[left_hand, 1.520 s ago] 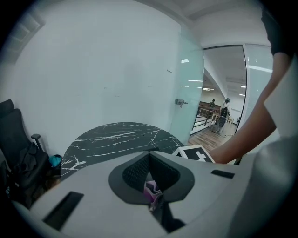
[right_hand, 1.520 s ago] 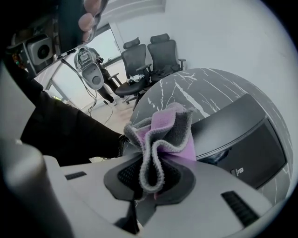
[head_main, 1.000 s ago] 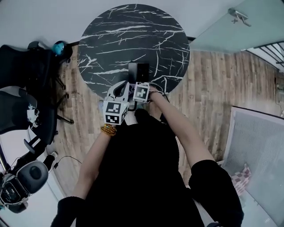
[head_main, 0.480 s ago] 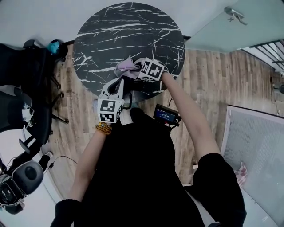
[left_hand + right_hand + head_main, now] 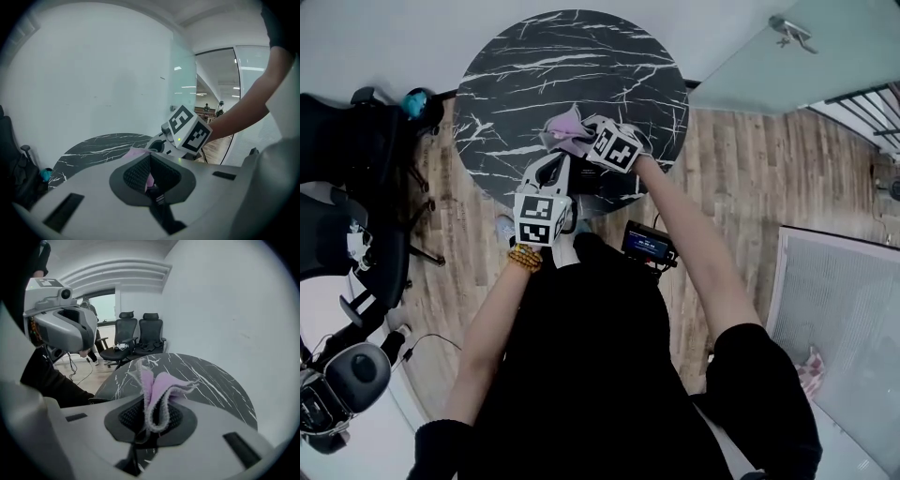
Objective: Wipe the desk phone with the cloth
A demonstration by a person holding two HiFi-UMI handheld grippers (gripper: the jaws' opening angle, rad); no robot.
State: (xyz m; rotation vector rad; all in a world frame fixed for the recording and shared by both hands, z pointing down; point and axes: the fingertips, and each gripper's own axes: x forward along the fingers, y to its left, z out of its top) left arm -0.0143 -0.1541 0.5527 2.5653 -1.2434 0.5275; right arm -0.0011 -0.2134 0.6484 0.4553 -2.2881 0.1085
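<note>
The right gripper [image 5: 151, 416] is clamped on the cloth [image 5: 159, 390]. In its own view the lilac fabric with its grey edging is pinched between the jaws and stands up out of them in a loose fold.

From the head view the cloth is seen over the near half of the round black marble table [image 5: 534, 66], just ahead of the right gripper's marker cube [image 5: 617, 148]. Whether the fabric touches the tabletop cannot be told.

Below that cube, at the table's near rim, a dark shape [image 5: 614, 192] is made out. No detail is shown, so it cannot be confirmed as the desk phone.

The left gripper [image 5: 150, 177] is held just beside the right one and angled toward the cloth. Its jaws are drawn close together and a thin sliver of pink is seen in the gap. Whether that sliver is pinched or only seen beyond the jaws cannot be told.

A bead bracelet [image 5: 525, 256] is worn on the left wrist, and a small lit screen [image 5: 649, 244] is seen near the person's waist. Wooden flooring [image 5: 741, 178] is laid around the table. Black office chairs [image 5: 140, 336] are parked well apart from it, and a glass partition [image 5: 769, 66] is seen behind it.
</note>
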